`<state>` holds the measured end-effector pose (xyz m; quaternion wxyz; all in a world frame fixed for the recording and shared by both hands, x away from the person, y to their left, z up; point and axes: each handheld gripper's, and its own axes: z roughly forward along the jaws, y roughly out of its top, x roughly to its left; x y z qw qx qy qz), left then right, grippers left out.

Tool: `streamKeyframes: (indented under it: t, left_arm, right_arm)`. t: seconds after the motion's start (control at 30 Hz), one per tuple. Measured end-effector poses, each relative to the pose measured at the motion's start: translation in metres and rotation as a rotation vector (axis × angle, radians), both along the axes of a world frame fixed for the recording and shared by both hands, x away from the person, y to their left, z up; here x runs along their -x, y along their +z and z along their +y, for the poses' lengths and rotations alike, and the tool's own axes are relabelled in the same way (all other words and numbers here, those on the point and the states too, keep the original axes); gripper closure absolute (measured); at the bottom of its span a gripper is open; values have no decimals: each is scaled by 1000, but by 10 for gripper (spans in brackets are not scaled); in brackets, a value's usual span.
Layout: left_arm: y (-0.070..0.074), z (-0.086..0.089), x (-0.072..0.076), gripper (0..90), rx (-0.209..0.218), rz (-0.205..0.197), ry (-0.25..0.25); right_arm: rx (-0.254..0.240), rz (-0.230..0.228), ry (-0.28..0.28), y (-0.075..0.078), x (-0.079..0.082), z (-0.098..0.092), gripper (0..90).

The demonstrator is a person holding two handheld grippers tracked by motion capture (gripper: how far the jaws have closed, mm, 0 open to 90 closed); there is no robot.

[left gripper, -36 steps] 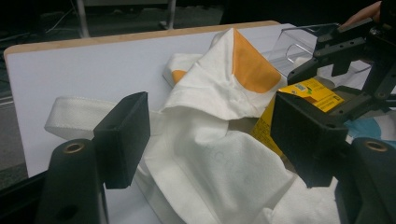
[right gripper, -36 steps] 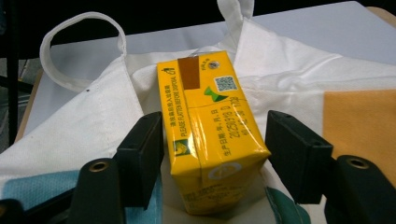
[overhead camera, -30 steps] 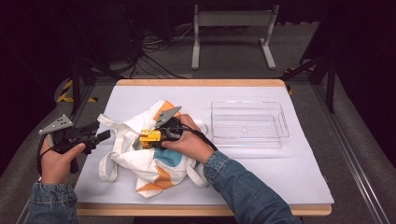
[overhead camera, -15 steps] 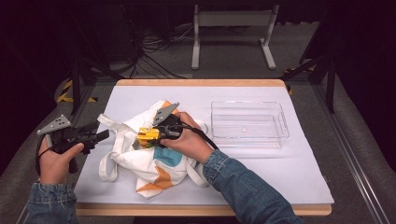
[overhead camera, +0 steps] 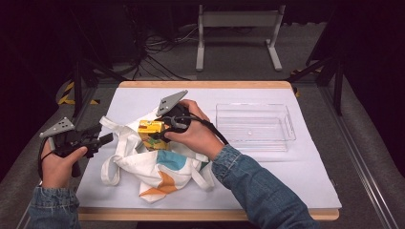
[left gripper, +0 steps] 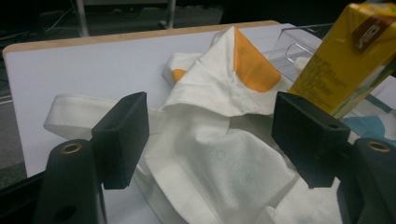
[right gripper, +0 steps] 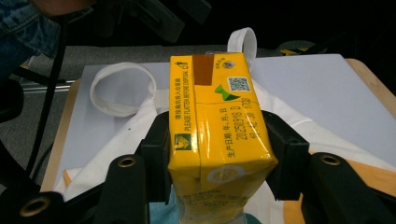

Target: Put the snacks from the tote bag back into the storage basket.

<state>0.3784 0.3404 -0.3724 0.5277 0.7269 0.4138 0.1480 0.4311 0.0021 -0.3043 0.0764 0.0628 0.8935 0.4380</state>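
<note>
The right tool (right gripper: 215, 163) is clamping a yellow drink carton (right gripper: 217, 135) across its two narrow sides, one black pad pressing on each; in the right gripper view the carton's long axis is running straight away from the tool, with the end bearing the brown strip and the small square code pointing farthest from the pads and the other end sitting down between them. In the high view the carton (overhead camera: 152, 133) is sitting just ahead of the right tool (overhead camera: 162, 131), held above the crumpled white cloth bag (overhead camera: 157, 167) with its orange and teal patches, and it is not lying on the worktop (overhead camera: 296, 176). The bag is lying slack beneath and around the right tool, its mouth loose and its white strap handles (right gripper: 122, 91) spilling out beyond the carton's far end; what is inside the bag cannot be told. The left tool (left gripper: 212, 135) is standing with its pads apart, and a raised fold of the bag (left gripper: 219, 112) is sitting between them, clear of both pads as far as the left gripper view shows. From that tool the carton (left gripper: 348, 56) is showing tilted, up and off to the far side of the right-hand pad. Beyond the right hand, well apart from both tools, a clear plastic tray (overhead camera: 253, 126) is resting on the worktop, holding nothing that can be made out.
</note>
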Motion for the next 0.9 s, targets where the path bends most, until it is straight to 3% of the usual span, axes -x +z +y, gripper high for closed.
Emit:
streamKeyframes:
  t: [0.17,0.4,0.73,0.9]
  left_arm:
    - [0,3,1,287,6,0,9]
    - [0,4,1,286,9,0,13]
    - [-1,5,1,285,12,4,16]
    - [-1,6,1,285,15,4,20]
  right_arm:
    - [-31,8,-5,20,0,-10,514]
    - [-55,-14,-18,42,-1,-27,514]
    - [-66,-26,-43,58,-5,-59,514]
    - [-74,-18,-73,64,-6,-84,515]
